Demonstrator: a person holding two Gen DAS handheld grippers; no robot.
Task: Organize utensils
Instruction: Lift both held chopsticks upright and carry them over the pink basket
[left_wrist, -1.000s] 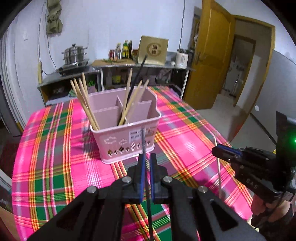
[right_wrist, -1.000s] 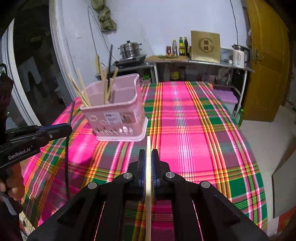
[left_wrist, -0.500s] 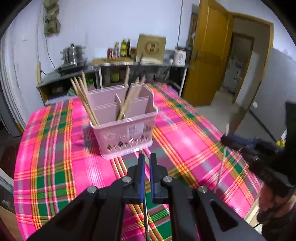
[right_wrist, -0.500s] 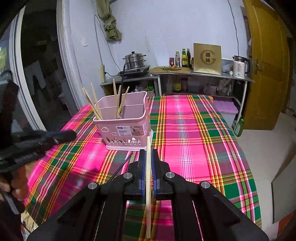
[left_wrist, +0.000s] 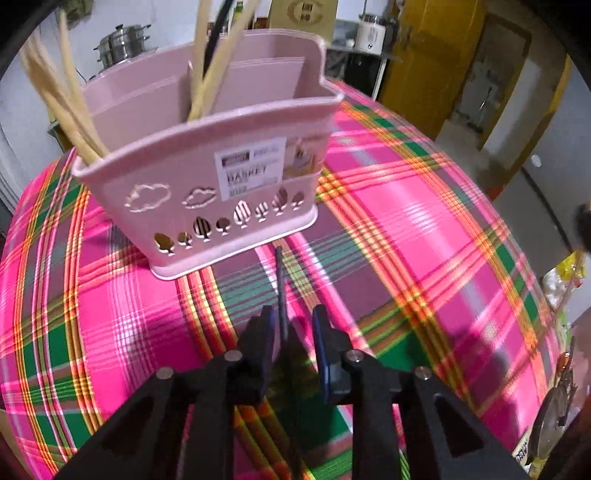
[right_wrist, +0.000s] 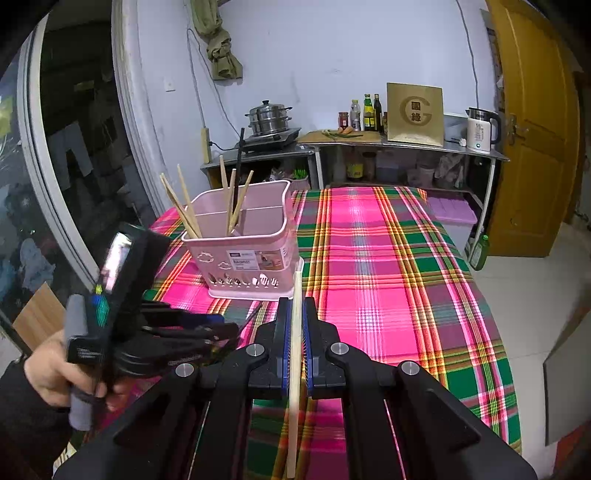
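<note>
A pink utensil basket (left_wrist: 207, 162) stands on the plaid tablecloth and holds several wooden chopsticks (left_wrist: 55, 99) and one black one (left_wrist: 218, 29). My left gripper (left_wrist: 293, 321) is open, low over the cloth just in front of the basket. A black chopstick (left_wrist: 280, 280) lies between its fingers, its tip pointing at the basket's base. My right gripper (right_wrist: 295, 325) is shut on a wooden chopstick (right_wrist: 294, 362) held upright, back from the basket (right_wrist: 243, 251). The left gripper (right_wrist: 207, 332) shows at its left.
The plaid tablecloth (right_wrist: 388, 277) covers the table, with its right edge dropping to the floor. A metal shelf (right_wrist: 406, 144) with a steamer pot, bottles and a kettle stands behind the table. A yellow door (right_wrist: 532, 129) is at the right.
My left gripper has moved down and close to the basket, and its jaws have opened around the black chopstick. My right gripper has pulled back with the wooden chopstick still held.
</note>
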